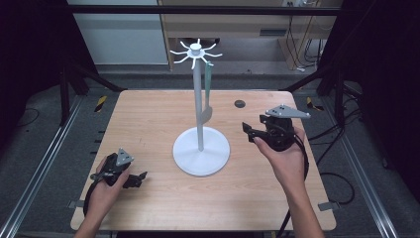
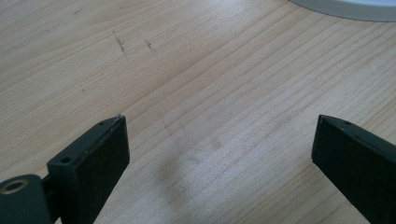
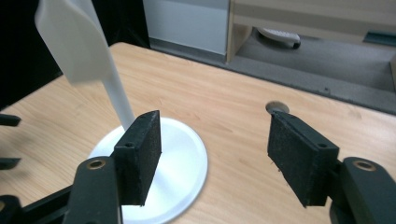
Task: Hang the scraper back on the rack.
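Looking down: a person sat at a wooden table (image 1: 148,119), forearms entering from the near edge, one two-jaw tool in each hand.
Left gripper (image 1: 134,179): nearest the viewer, low over the wood at the left – jaws spread wide, with bare tabletop between them in the left gripper view.
Right gripper (image 1: 249,131): farther in and to the right, held above the table, jaws pointed left toward the stand; in the right gripper view the two black pads (image 3: 140,154) stood well apart and gripped nothing.
Stand (image 1: 201,150): a white rack with a round base at the table's middle, a thin upright pole, and a ring of short hooks at the top.
Spatula (image 1: 207,94): pale green in the high view, whitish in the right gripper view, hanging from one hook on the pole's right side – long axis vertical, handle up, broad blade down beside the pole and above the base.
Key relation: the spatula hung to the left of the right tool's jaws and higher than them; in that tool's own view the blade (image 3: 70,39) sat at upper left, beyond the left pad.
Nearer hand: the right one, by my reading; the left lay across the base from it.
Far edge: a small dark hole (image 1: 239,103) in the tabletop, then floor and furniture beyond.
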